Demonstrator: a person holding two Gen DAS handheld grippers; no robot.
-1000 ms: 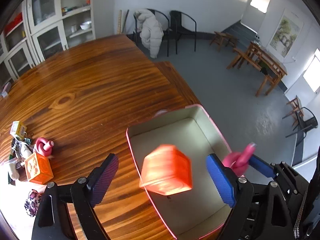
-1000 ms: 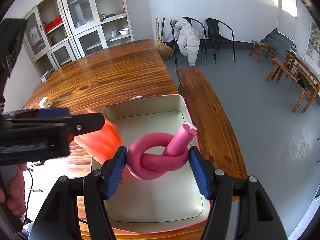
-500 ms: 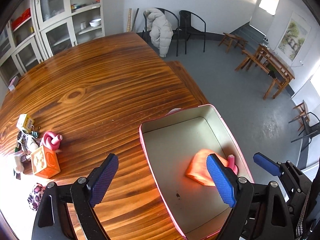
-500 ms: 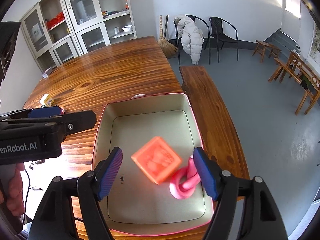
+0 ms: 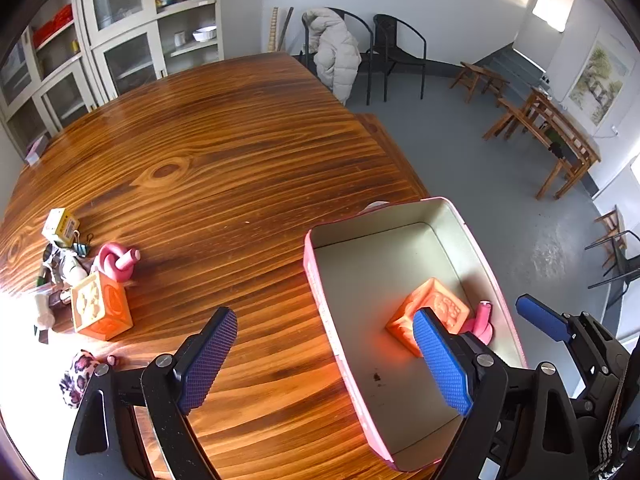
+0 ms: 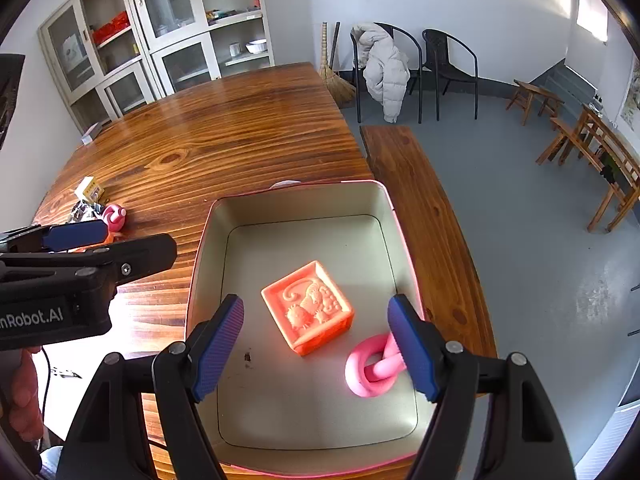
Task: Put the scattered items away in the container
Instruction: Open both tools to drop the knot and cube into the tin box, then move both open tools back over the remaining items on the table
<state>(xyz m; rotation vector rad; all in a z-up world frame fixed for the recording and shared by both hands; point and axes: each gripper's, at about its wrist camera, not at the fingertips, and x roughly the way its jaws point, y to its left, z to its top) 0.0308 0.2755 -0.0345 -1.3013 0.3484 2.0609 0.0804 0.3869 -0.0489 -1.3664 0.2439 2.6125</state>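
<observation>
— So, the tongs?
— Right gripper (image 6: 316, 344) has just been opening and stands wide above the tin (image 6: 204, 248), nothing between its pads. Left gripper (image 5: 324, 360) gapes too, empty, straddling the tin's near wall.
— And the toys?
— Orange block (image 6: 308, 308) and pink knot (image 6: 370, 372) lie inside the tin; another block (image 5: 100, 306) and other clutter wait across the table (image 5: 224, 140).

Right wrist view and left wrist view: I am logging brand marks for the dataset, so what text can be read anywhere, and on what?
"nRobot.AI", cut off at the picture's left edge: white letters on the black body of the left gripper.
Small yellow box on the table: print too small to read.
Orange block in the container: raised animal picture, no letters.
</observation>
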